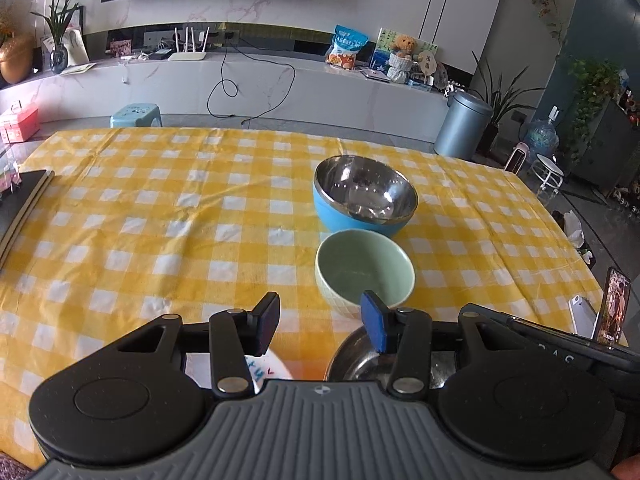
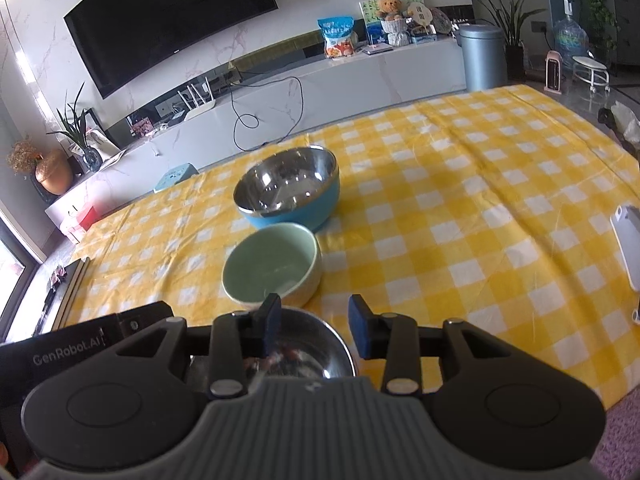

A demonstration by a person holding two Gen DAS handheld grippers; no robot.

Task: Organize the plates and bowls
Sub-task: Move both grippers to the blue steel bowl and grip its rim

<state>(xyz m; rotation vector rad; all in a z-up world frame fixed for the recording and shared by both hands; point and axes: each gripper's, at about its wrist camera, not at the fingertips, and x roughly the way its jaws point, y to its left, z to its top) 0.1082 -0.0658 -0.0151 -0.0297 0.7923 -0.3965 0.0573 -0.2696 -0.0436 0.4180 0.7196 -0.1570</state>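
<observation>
Closest to the lens in both views sat a steel bowl [image 2: 308, 344], at the near edge of the worktop [image 1: 120, 208] and partly hidden under the gripper bodies. The right gripper [image 2: 314, 326] hung over it with its fingers spread, the left pad above the bowl's far rim and the right pad just outside the rim; nothing was pinched between them. The left gripper [image 1: 322, 326] was likewise spread and held nothing. Its blue right pad [image 1: 374, 322] stood over the steel bowl's left rim, and its dark left pad was above a white dish with blue markings [image 1: 264, 370], of which only a sliver showed, just left of the steel bowl.

Beyond the steel bowl stood a pale green bowl [image 1: 364, 268], upright and empty, very near it. Behind that, touching or almost touching, was a larger blue bowl with a steel lining [image 1: 364, 196], also upright and empty. The three bowls formed a rough line running away from the cameras over the yellow-and-white checked cloth [image 2: 480, 200].

Dark flat boards [image 1: 24, 196] lay at the worktop's left edge, and a phone on a white stand [image 1: 612, 308] stood at its right edge.
</observation>
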